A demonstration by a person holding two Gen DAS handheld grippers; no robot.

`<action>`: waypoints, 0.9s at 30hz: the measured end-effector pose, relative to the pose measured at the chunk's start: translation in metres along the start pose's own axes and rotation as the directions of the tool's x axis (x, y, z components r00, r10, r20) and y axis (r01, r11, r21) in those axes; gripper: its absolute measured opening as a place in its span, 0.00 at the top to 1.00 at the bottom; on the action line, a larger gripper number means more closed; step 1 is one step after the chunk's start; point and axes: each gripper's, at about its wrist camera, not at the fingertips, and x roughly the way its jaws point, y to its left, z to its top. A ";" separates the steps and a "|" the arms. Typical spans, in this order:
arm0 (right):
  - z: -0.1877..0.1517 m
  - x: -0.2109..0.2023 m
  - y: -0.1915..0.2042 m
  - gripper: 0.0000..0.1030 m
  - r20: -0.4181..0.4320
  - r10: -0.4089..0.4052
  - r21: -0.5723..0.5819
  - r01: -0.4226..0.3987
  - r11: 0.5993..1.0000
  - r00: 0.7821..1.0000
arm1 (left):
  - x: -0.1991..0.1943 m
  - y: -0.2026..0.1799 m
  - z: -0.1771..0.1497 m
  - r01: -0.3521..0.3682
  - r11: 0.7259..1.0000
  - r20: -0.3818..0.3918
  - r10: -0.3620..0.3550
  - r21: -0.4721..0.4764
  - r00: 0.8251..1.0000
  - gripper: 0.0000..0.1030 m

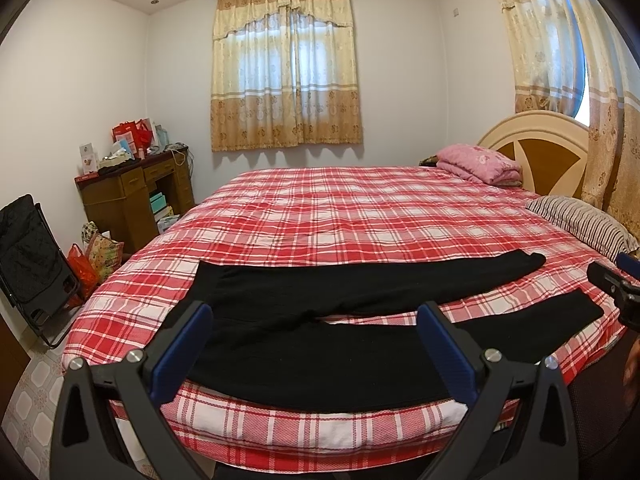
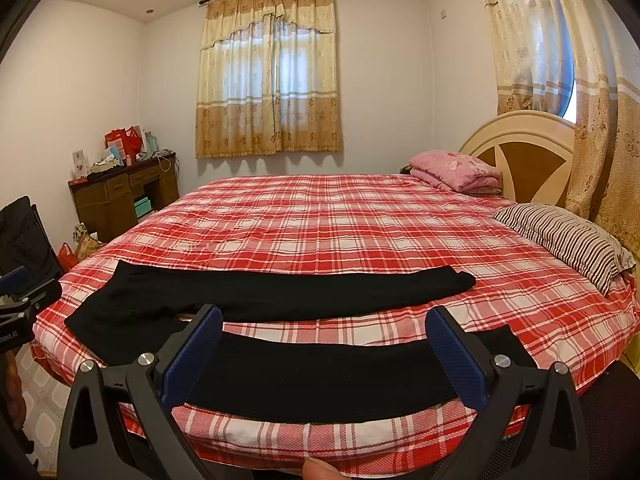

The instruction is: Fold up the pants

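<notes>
Black pants (image 1: 320,328) lie flat and unfolded on the bed (image 1: 340,216), across the lower middle of both frames, close to the near edge of the mattress. Waist end sits toward the left of frame, the two legs run out to the right and are spread apart in a narrow V, red plaid cover showing between them; the far leg's cuff ends at right of centre, the near leg's cuff lower right. No fold visible anywhere: legs not laid one over the other, no crease across the length. Judgement: task at its start, everything left to do, likely first bringing one leg onto the other, then folding lengthwise. Left hand-held gripper (image 1: 316,340) hovers at bottom of its frame over the waist and upper near leg, blue pads wide apart, nothing between them. Right hand-held gripper (image 2: 324,344) likewise spread wide and empty, over the near leg toward the cuff; whether either touches the cloth I cannot tell. Beyond: striped pillow (image 2: 560,236) at right, pink folded quilt (image 2: 456,170) by the headboard (image 2: 520,148), cluttered wooden desk (image 2: 120,192) at left, curtained window (image 2: 268,92) upper centre.
</notes>
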 end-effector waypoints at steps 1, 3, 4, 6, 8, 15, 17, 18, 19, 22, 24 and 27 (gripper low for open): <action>0.000 0.000 0.000 0.01 -0.002 0.000 -0.001 0.000 1.000 1.000 | 0.000 0.000 -0.001 0.001 1.000 -0.001 -0.001 -0.001 1.000 0.00; -0.001 0.001 0.001 0.01 -0.004 0.001 -0.002 -0.001 1.000 1.000 | 0.003 -0.001 -0.004 0.000 1.000 -0.004 -0.001 -0.007 1.000 0.00; 0.000 0.001 0.001 0.01 -0.005 0.001 -0.004 -0.001 1.000 1.000 | 0.003 -0.001 -0.004 0.000 1.000 -0.003 0.000 -0.006 1.000 0.00; 0.000 0.001 0.001 0.01 -0.005 0.001 -0.004 -0.001 1.000 1.000 | 0.003 -0.001 -0.004 0.000 1.000 -0.003 0.000 -0.007 1.000 0.00; 0.000 0.003 0.002 0.01 -0.007 0.001 -0.005 -0.001 1.000 1.000 | 0.003 -0.001 -0.004 0.000 1.000 -0.004 0.000 -0.007 1.000 0.00; 0.000 0.003 0.003 0.01 -0.011 0.002 -0.010 -0.002 1.000 1.000 | 0.003 -0.001 -0.004 0.001 1.000 -0.004 -0.001 -0.007 1.000 0.00; 0.001 0.003 0.003 0.01 -0.011 0.002 -0.011 -0.002 1.000 1.000 | 0.003 -0.001 -0.005 0.001 1.000 -0.005 -0.001 -0.007 1.000 0.00; 0.001 0.003 0.003 0.01 -0.011 0.002 -0.011 -0.002 1.000 1.000 | 0.003 -0.001 -0.005 0.001 1.000 -0.005 -0.001 -0.008 1.000 0.00; 0.001 0.003 0.003 0.01 -0.012 0.002 -0.010 -0.002 1.000 1.000 | 0.003 -0.001 -0.005 0.001 1.000 -0.005 -0.001 -0.008 1.000 0.00; 0.000 0.002 0.004 0.01 -0.013 0.002 -0.011 -0.002 1.000 1.000 | 0.003 -0.001 -0.005 0.001 1.000 -0.005 -0.001 -0.009 1.000 0.00; 0.000 0.003 0.004 0.01 -0.014 0.003 -0.012 -0.003 1.000 1.000 | 0.004 -0.002 -0.006 0.004 1.000 -0.007 -0.004 -0.008 1.000 0.00; 0.000 0.004 0.003 0.01 -0.018 0.003 -0.012 -0.003 1.000 1.000 | 0.007 -0.006 -0.009 0.008 1.000 -0.012 -0.008 -0.009 1.000 0.00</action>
